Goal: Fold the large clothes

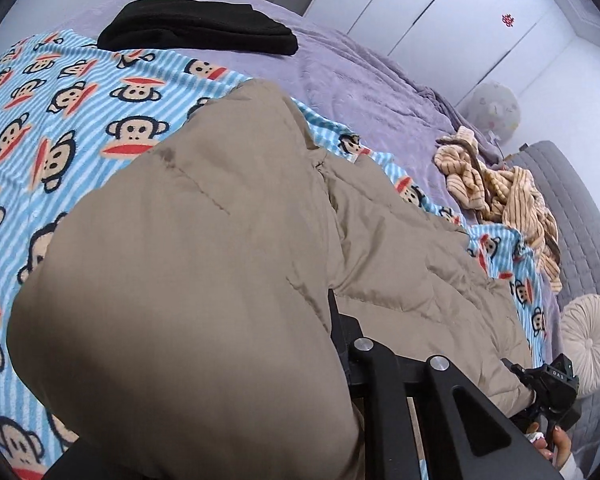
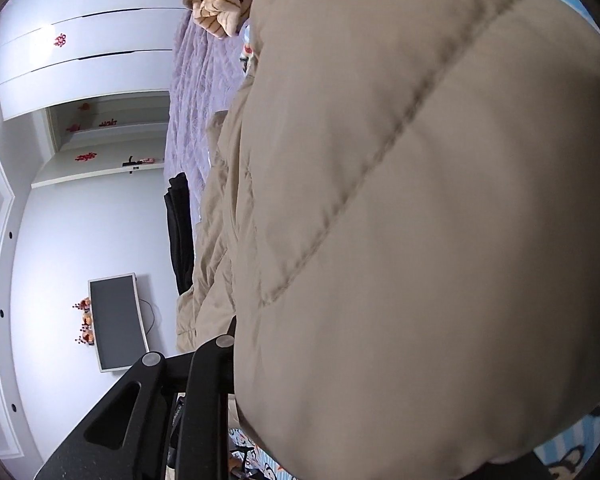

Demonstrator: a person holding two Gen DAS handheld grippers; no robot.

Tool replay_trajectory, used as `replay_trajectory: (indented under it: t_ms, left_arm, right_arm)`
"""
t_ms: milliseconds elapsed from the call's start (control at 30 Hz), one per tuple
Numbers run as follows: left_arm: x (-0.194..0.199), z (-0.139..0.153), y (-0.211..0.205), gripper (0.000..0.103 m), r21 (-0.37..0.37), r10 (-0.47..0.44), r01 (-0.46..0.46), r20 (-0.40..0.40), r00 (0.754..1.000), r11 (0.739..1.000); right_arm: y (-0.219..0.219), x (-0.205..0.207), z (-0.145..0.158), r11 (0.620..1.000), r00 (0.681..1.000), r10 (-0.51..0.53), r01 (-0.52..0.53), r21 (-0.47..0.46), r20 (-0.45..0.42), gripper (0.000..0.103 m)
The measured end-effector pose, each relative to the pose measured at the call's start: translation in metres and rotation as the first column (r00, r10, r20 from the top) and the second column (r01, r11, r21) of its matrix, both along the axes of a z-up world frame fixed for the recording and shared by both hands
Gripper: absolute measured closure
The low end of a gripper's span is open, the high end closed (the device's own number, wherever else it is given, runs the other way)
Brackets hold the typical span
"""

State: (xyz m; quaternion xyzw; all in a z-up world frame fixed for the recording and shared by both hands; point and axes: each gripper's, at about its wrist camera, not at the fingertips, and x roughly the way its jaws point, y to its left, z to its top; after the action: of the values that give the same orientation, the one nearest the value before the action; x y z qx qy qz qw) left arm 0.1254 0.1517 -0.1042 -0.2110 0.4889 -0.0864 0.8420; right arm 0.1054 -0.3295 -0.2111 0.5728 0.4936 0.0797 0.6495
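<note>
I am lifting the tan puffer coat (image 1: pixel 188 280), running lengthwise between my hands; both jaws' grip I cannot tell

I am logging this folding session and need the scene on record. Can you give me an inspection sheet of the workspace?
Surface: bed with a purple cover and a monkey-print blanket on top.
Job's things: tan puffer jacket lifted, draped over both cameras.
Clutter: black folded garment; crumpled striped garment; round cushion.
Grippers: left gripper and right gripper both buried in jacket; jaws hidden.
Cables: one behind the monitor.
Surroundings: white wardrobe.
</note>
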Motion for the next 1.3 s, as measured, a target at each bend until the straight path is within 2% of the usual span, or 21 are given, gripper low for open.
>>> replay_trajectory:
  t_ms: [133,300,433,533,567,700,767,833,933,1033,1133,1200,1233,1300]
  left_arm:
    - [-0.041,-0.003,0.011,0.084,0.018,-0.074,0.075,-0.027,0.997,0.997]
    - [-0.097,-0.012,0.025,0.084,-0.006,-0.108,0.107,-0.097,0.989,0.994]
    - [-0.144,-0.024,0.031,0.083,-0.005,-0.106,0.106,-0.144,0.984,0.994]
    - [-0.167,-0.041,0.032,0.083,-0.009,-0.066,0.065,-0.195,0.979,0.998]
    - [-0.172,-0.045,0.032,0.078,0.001,-0.047,0.048,-0.204,0.978,0.999]
    - [-0.185,-0.041,0.035,0.058,0.093,0.02,0.002,-0.24,0.971,0.996]
    - [-0.194,-0.03,0.04,0.058,0.128,0.023,0.009,-0.244,0.969,0.992]
    - [-0.206,-0.018,0.049,0.058,0.177,0.036,0.009,-0.249,0.968,0.984]
    - [-0.225,0.004,0.064,0.058,0.248,0.115,-0.052,-0.245,0.963,0.967]
    - [-0.233,0.023,0.069,0.058,0.303,0.166,-0.1,-0.201,0.965,0.948]
    - [-0.228,0.034,0.064,0.058,0.329,0.159,-0.099,-0.163,0.974,0.939]
    - [-0.22,0.034,0.051,0.058,0.338,0.119,-0.062,-0.152,0.981,0.939]
    - [-0.215,0.031,0.043,0.058,0.363,0.1,-0.033,-0.166,0.981,0.931]
    - [-0.208,0.017,0.03,0.058,0.422,0.081,0.021,-0.222,0.972,0.907]
  right_arm:
    - [0.005,-0.044,0.008,1.0,1.0,-0.014,0.014,-0.009,-0.019,0.077]
    - [0.012,-0.103,0.007,1.0,0.997,-0.017,0.016,-0.011,-0.073,0.077]
    - [0.018,-0.144,0.01,1.0,0.994,-0.007,0.006,-0.007,-0.108,0.077]
    - [0.006,-0.161,0.006,1.0,0.993,0.017,-0.019,-0.013,-0.117,0.077]
    - [0.005,-0.163,0.001,1.0,0.992,0.024,-0.025,-0.01,-0.126,0.077]
    - [0.001,-0.168,-0.014,0.999,0.989,0.046,-0.047,-0.007,-0.143,0.072]
    - [-0.003,-0.168,-0.013,0.997,0.983,0.062,-0.068,-0.029,-0.174,0.061]
    - [-0.007,-0.171,-0.007,0.993,0.975,0.093,-0.107,-0.059,-0.2,0.056]
    - [-0.016,-0.183,0.008,0.982,0.969,0.127,-0.153,-0.108,-0.213,0.054]
    - [-0.025,-0.203,0.026,0.966,0.964,0.149,-0.189,-0.177,-0.218,0.054]
    - [-0.028,-0.212,0.048,0.95,0.967,0.157,-0.203,-0.237,-0.199,0.054]
    - [-0.026,-0.221,0.064,0.932,0.971,0.187,-0.224,-0.285,-0.151,0.064]
    - [-0.021,-0.218,0.074,0.917,0.967,0.221,-0.251,-0.31,-0.129,0.069]
    - [-0.007,-0.208,0.088,0.882,0.948,0.298,-0.318,-0.349,-0.111,0.069]
